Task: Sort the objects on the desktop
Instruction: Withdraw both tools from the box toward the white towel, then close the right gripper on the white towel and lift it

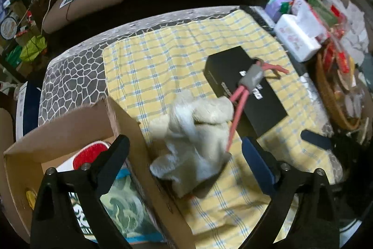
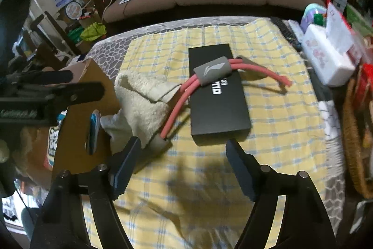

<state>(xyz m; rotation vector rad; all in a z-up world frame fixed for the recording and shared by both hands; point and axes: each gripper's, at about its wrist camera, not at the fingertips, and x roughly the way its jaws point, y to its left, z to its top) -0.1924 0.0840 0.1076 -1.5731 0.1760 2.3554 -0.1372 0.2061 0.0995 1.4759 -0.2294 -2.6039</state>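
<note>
Fluffy white towel (image 1: pixel 193 139) on the yellow checked cloth (image 2: pixel 268 109) beside the cardboard box (image 1: pixel 139 144) at the tabletop's left edge, pink stretchy band (image 2: pixel 186 95) draped over the black box (image 2: pixel 216 95) mid-tabletop, left claw (image 1: pixel 186 155) wide, holding nothing, right claw (image 2: pixel 184 155) wide, holding nothing.

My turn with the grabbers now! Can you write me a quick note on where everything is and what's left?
Left gripper: open, holding nothing, over the cardboard box edge and the fluffy cream cloth.
Right gripper: open, holding nothing, above the yellow checked cloth, its fingers near the pink exercise band's grey handle.
Done: a few items already lie in the cardboard box.
Left: the fluffy cream cloth beside the box, the pink exercise band draped over the black box, and the black box itself.
</note>
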